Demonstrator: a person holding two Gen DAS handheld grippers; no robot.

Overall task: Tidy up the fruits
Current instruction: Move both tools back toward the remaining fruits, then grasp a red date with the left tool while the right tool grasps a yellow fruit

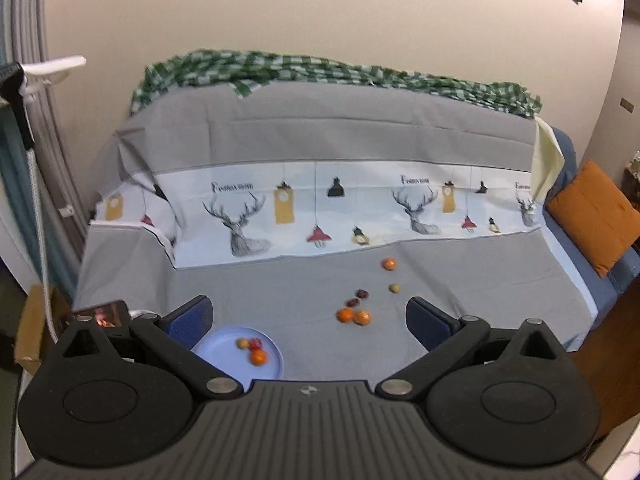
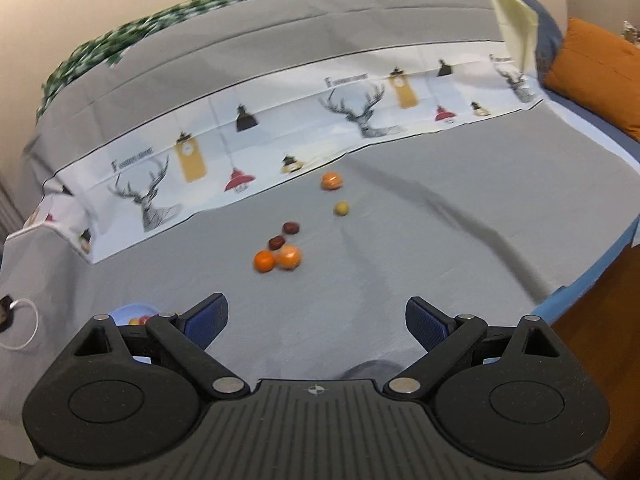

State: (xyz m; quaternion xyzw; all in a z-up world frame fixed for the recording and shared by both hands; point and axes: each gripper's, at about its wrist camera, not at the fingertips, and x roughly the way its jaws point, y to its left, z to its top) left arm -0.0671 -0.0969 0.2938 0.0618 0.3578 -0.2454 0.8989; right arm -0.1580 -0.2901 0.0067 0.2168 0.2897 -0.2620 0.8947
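Grey sheet (image 2: 400,264) covered the whole sofa, with loose fruit sitting around the middle of the seat: two oranges (image 2: 277,259) touching, two dark red fruits (image 2: 283,235) just behind them, a small yellow-green one (image 2: 341,208), and another orange (image 2: 331,181) near the deer-print strip (image 2: 256,140). Blue plate (image 1: 224,344) sat at the seat's front-left edge, holding an orange, something red and a yellowish fruit. Left gripper (image 1: 308,318) and right gripper (image 2: 316,316) both had their fingers spread wide, holding nothing.
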